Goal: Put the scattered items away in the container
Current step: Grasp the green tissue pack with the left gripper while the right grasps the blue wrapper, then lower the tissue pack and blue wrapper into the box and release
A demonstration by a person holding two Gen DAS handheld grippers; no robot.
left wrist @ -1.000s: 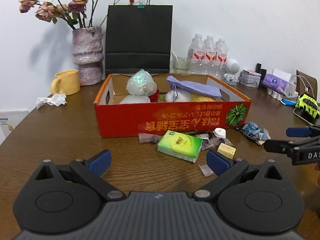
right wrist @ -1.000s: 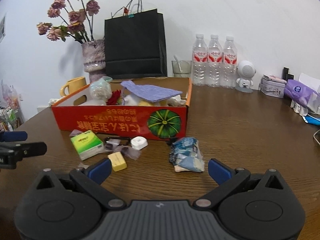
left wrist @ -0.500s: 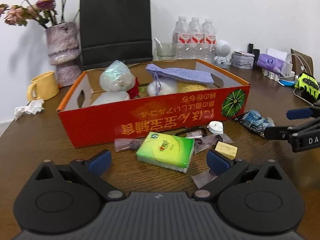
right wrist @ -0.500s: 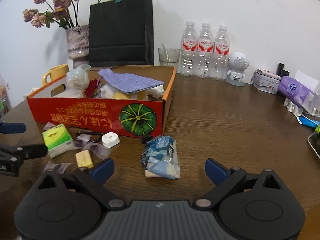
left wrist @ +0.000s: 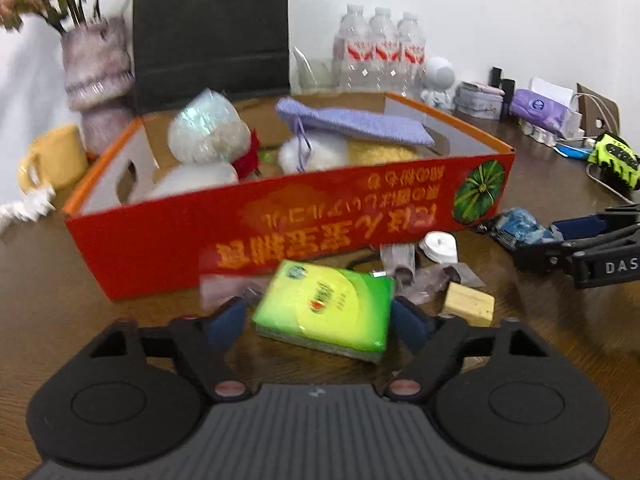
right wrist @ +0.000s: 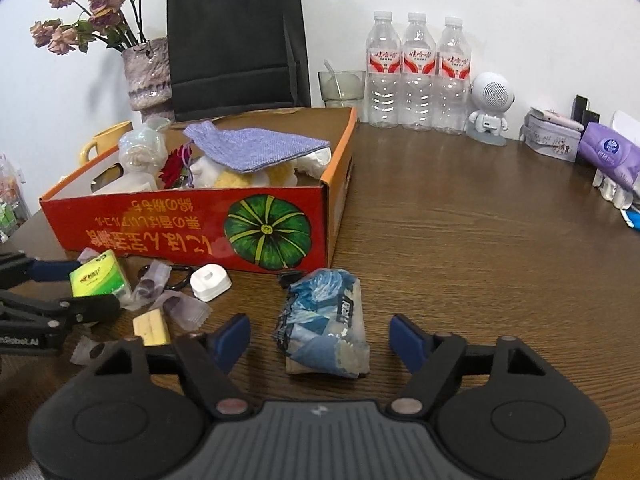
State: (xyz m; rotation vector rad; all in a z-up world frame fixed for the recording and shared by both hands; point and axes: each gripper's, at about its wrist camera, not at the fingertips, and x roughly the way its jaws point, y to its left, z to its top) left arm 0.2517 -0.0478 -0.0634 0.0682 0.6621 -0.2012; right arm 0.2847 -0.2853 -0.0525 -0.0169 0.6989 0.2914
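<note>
On the brown wooden table (right wrist: 460,240), the left claw (left wrist: 320,322) is closing around the green plastic tissue pack (left wrist: 326,308), pads not yet pressing. Rightward, the right claw (right wrist: 320,338) closes around the crumpled blue plastic packet (right wrist: 324,320), before the red cardboard box (right wrist: 192,224).

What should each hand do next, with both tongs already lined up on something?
Probably finish closing. The left tongs straddle the green tissue pack, the right tongs straddle the blue crumpled packet; both are closing, pads apparently not yet pressing. Then lift into the red box.
</note>
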